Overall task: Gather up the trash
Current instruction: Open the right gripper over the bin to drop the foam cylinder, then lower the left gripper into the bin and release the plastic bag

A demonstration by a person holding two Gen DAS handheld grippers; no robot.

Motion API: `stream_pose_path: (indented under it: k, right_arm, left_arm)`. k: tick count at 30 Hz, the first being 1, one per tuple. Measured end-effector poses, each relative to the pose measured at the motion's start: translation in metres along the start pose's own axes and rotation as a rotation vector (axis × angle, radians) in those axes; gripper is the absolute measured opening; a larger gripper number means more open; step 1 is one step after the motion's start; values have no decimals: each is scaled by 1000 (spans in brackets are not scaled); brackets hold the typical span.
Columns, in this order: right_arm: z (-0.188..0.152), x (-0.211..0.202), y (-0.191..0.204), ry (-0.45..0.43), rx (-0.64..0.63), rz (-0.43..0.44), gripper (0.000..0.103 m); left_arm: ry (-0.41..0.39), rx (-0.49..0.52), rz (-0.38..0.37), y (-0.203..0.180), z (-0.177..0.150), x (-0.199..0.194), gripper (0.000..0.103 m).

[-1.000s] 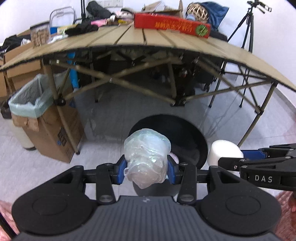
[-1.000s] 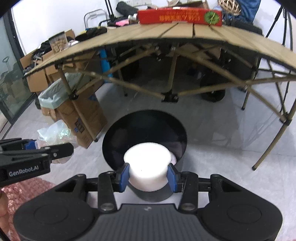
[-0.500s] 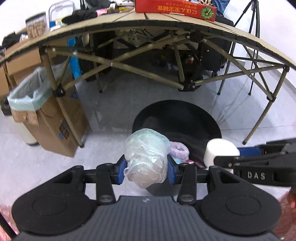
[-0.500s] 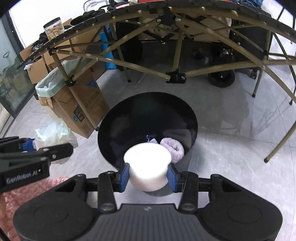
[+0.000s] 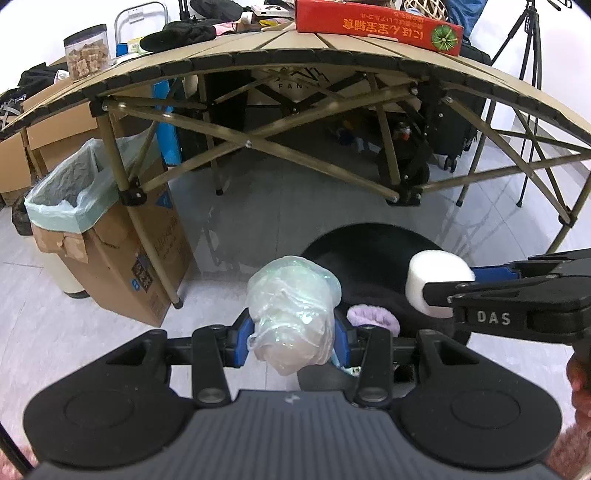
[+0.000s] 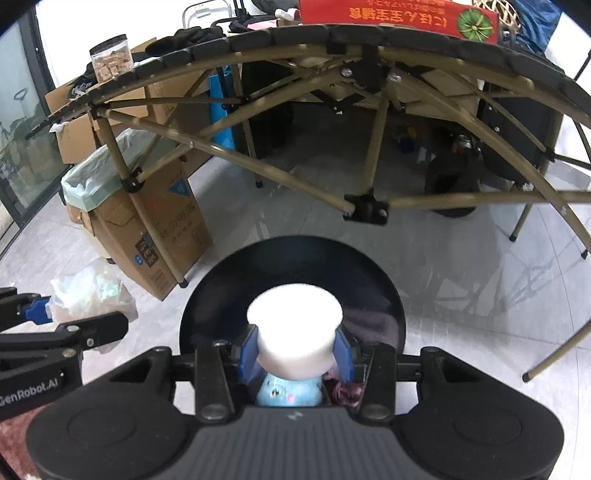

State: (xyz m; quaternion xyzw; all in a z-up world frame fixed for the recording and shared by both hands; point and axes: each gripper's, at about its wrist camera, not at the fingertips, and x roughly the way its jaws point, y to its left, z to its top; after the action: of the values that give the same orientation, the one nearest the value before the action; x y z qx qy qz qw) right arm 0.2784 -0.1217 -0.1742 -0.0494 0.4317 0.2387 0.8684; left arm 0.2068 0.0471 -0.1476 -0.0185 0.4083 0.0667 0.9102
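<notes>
My left gripper (image 5: 291, 339) is shut on a crumpled clear plastic bag (image 5: 291, 310) and holds it just left of the rim of a round black bin (image 5: 369, 243) on the floor. My right gripper (image 6: 295, 350) is shut on a white foam cylinder (image 6: 295, 325) and holds it over the open black bin (image 6: 229, 280). Inside the bin I see a purple fuzzy item (image 5: 373, 319) and a light blue item (image 6: 288, 393). The foam cylinder (image 5: 436, 277) and the right gripper also show in the left wrist view. The plastic bag (image 6: 88, 291) also shows in the right wrist view.
A folding table (image 5: 332, 55) with crossed legs stands behind the bin, with a red box (image 5: 376, 26) on top. A cardboard box lined with a green bag (image 5: 70, 199) stands at the left by a table leg. A tripod (image 5: 532, 66) stands at the right.
Both grippers have moved forward and lower toward the black bin. The right gripper with the foam cylinder now hangs over the bin's opening. Both grips are unchanged.
</notes>
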Motion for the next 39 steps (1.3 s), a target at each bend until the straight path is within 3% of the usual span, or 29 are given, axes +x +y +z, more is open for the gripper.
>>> stream_pose_path:
  k: [13, 19, 22, 24, 28, 39]
  right_arm:
    - [15, 37, 7, 28, -50, -18, 43]
    - [15, 46, 10, 45, -55, -28, 49]
    - [14, 47, 6, 46, -34, -38, 62]
    - [14, 46, 3, 41, -27, -51, 86]
    - [14, 44, -1, 48, -22, -76, 101]
    - [13, 41, -8, 69, 3, -90, 103]
  left_arm:
    - [8, -29, 27, 9, 18, 33, 44]
    - [15, -39, 40, 13, 17, 39, 44]
    - [11, -35, 41, 13, 16, 38, 44]
    - [8, -36, 43, 13, 16, 37, 44]
    - [15, -45, 53, 14, 16, 39, 44]
    - [16, -35, 61, 12, 16, 41, 44]
